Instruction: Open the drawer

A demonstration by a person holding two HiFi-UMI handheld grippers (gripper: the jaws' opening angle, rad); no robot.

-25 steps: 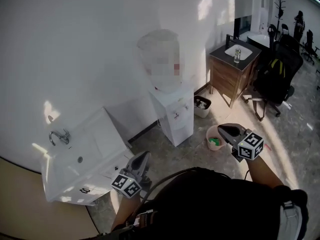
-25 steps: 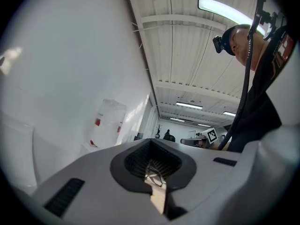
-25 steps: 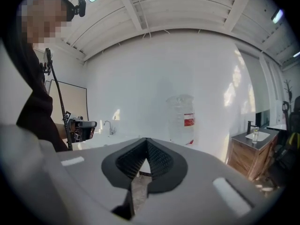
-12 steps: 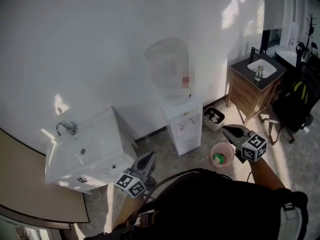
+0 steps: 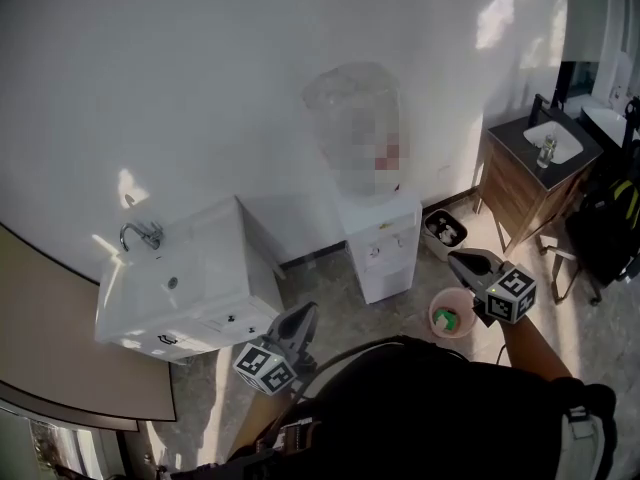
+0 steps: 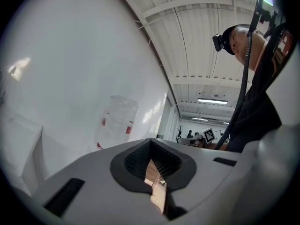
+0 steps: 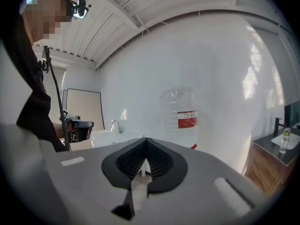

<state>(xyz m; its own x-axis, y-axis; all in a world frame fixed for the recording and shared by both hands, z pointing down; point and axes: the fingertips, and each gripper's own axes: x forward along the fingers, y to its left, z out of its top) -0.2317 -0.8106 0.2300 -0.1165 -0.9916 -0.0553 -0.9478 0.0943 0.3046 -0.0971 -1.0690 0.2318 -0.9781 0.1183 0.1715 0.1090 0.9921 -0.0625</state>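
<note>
sink cabinet (image 5: 190, 298) left of water dispenser (image 5: 385, 253), bucket (image 5: 450, 316) right

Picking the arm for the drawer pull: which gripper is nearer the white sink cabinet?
Left. The left gripper sits just right of the white sink cabinet; the right gripper is farther right, near the pink bucket, past the water dispenser.
</note>
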